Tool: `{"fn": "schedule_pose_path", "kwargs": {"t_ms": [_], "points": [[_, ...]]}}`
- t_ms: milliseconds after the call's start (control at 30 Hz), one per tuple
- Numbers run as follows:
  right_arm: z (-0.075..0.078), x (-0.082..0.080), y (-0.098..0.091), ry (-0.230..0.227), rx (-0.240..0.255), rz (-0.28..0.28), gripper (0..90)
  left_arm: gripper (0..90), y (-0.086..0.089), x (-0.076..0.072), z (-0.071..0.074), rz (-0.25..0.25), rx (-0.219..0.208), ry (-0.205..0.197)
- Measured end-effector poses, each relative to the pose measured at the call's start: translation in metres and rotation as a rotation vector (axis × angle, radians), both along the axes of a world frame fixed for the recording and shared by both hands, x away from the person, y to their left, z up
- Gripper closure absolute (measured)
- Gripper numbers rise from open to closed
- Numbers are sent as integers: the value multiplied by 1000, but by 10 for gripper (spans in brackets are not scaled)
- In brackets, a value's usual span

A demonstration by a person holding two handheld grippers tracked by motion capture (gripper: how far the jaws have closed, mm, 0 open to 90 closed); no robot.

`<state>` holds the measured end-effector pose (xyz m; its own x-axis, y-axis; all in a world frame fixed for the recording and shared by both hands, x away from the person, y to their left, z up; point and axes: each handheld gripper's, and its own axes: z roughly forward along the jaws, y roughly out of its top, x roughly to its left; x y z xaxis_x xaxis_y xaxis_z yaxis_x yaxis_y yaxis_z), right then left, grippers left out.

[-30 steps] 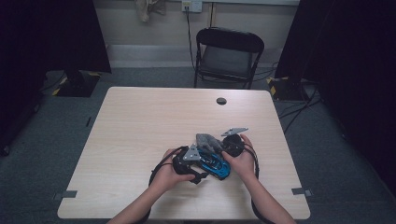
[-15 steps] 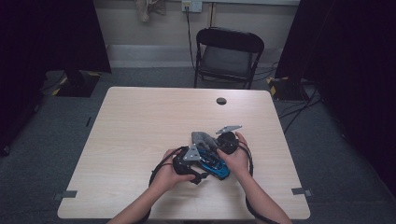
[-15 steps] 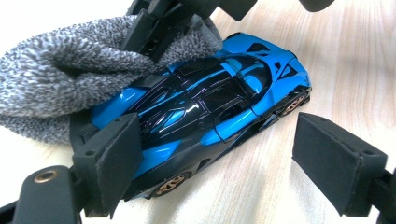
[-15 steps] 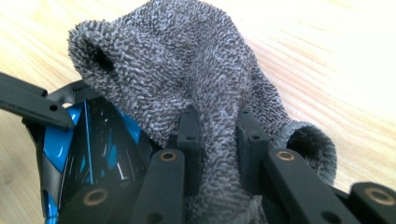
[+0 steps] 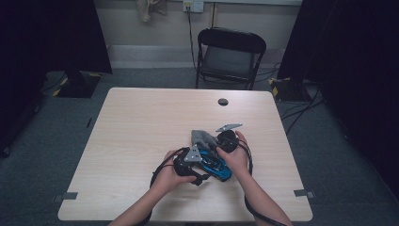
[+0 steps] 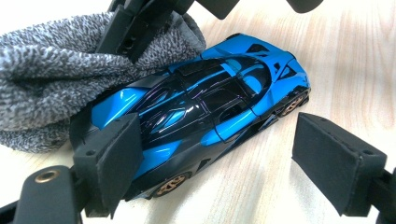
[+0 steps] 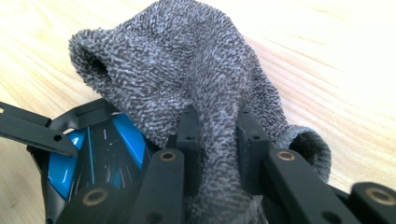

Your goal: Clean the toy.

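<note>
Grey cloth (image 7: 205, 93) was pinched by right gripper (image 7: 217, 154) for wiping, prob; blue toy car (image 6: 201, 112) was straddled by left gripper (image 6: 210, 163), jaws apart, to steady it.

Table (image 5: 141, 122) lit bright from above — dark surrounds, glare on car (image 6: 205, 112).

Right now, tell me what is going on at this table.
A person at a wooden table works two handheld grippers around a blue toy car. The right gripper is shut on a fold of a grey cloth that lies against one end of the car. The left gripper straddles the car, one pad at its side and the other standing clear, so its jaws are open.
</note>
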<state>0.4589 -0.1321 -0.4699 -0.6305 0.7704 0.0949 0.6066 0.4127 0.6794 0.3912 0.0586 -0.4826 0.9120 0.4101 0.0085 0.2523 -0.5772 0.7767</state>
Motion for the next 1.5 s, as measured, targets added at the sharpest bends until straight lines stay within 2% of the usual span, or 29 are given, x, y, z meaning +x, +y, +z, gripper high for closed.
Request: {"fn": "schedule_pose_path", "kwargs": {"t_ms": [267,467,800,967,1267,1467,1500], "points": [[8,-3,-7,-19,-6,5,752,176,1,-3,1,-6,1,1],[12,-6,-14,-22,-9,11,752,186,5,-5,5,-1,-11,18],[13,-7,-24,-24,-10,1,752,193,18,-8,11,-6,-9,16],[16,-8,-25,-26,-2,0,752,194,24,-11,13,7,-10,32],[21,-9,-30,-32,-3,-3,752,189,47,-14,14,22,-16,47],[34,-11,-27,-62,-5,13,752,184,75,-18,9,69,2,74],[34,-11,-27,-62,-5,13,752,184,75,-18,9,69,2,74]]}}
